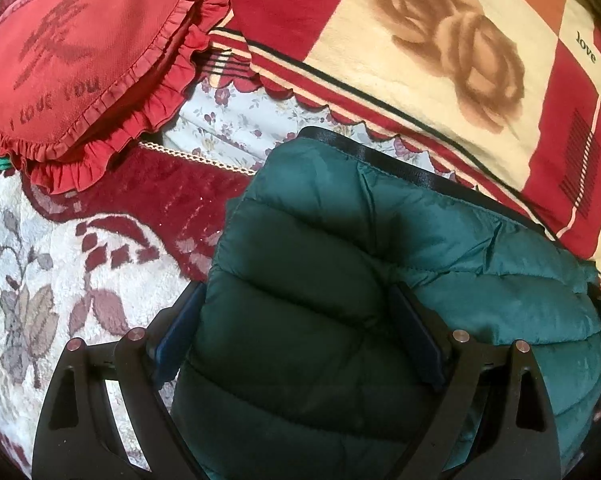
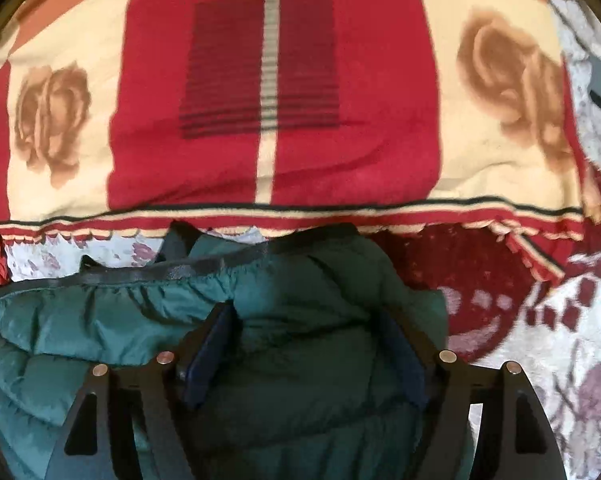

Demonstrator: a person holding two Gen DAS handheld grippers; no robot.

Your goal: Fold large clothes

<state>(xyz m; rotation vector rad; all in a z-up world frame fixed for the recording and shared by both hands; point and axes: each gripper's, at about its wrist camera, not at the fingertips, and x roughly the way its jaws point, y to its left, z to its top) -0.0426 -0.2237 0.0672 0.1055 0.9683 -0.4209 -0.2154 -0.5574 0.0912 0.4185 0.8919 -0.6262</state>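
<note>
A dark green quilted puffer jacket (image 1: 340, 240) with a black hem band lies on the bed; it also fills the lower part of the right wrist view (image 2: 300, 300). My left gripper (image 1: 296, 292) has its jaws spread wide, with the jacket's thick left edge bulging between the blue pads. My right gripper (image 2: 306, 312) also has its jaws wide, with the jacket's padded right part between them. I cannot tell whether either pair of pads presses the fabric.
A red frilled pillow (image 1: 80, 60) reading "I love you" lies at the far left. A red and cream rose blanket (image 1: 440, 60) (image 2: 260, 100) lies bunched behind the jacket. A white and maroon floral bedspread (image 1: 60, 260) (image 2: 540, 320) lies underneath.
</note>
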